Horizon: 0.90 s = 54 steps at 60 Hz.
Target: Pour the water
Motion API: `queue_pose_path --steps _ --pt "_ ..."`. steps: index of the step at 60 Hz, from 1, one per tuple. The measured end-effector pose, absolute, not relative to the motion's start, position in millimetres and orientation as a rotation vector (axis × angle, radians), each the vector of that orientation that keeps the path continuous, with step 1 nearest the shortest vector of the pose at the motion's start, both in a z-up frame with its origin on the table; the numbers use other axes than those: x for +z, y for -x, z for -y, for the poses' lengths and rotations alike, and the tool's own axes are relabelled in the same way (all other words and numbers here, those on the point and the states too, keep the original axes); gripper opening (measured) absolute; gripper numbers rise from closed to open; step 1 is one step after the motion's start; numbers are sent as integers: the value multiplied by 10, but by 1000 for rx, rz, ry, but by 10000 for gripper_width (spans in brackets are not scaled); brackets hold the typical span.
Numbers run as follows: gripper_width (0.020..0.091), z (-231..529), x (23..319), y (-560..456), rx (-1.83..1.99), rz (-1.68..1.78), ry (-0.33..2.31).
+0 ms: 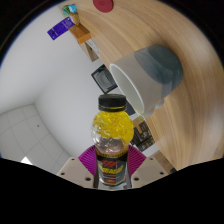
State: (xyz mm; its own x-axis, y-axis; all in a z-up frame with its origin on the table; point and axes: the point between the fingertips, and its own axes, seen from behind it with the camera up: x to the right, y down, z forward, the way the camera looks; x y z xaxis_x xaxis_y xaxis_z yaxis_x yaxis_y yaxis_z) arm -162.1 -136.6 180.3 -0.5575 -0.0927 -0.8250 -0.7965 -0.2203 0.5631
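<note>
Ribbed plastic bottle (111,135) between jaws.

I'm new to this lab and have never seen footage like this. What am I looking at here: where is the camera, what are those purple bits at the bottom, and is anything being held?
There is no robot arm here: a person carries a handheld two-finger gripper, and the one picture comes from a wide-angle camera riding on it, looking forward along the fingers. That lens bends the scene, and the view looks tilted. The purple bits are pads on the fingers' inner faces. Between them is a bottle with a black cap and yellow contents; both fingers seem to press on it, so it appears to be held. Beyond it, on a wooden table, stands a white cup with a grey round container beside it. Farther off lies a blue packet.
</note>
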Motion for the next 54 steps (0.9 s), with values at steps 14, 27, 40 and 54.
queue_pose_path --steps 14,27,40,54 --pt "365 1425 2054 1504 1680 -1277 1335" --pt "367 1444 2697 730 987 -659 1610" --pt "366 1514 2736 -467 272 -266 1683" --pt "368 1629 1700 -1308 -77 -92 1831"
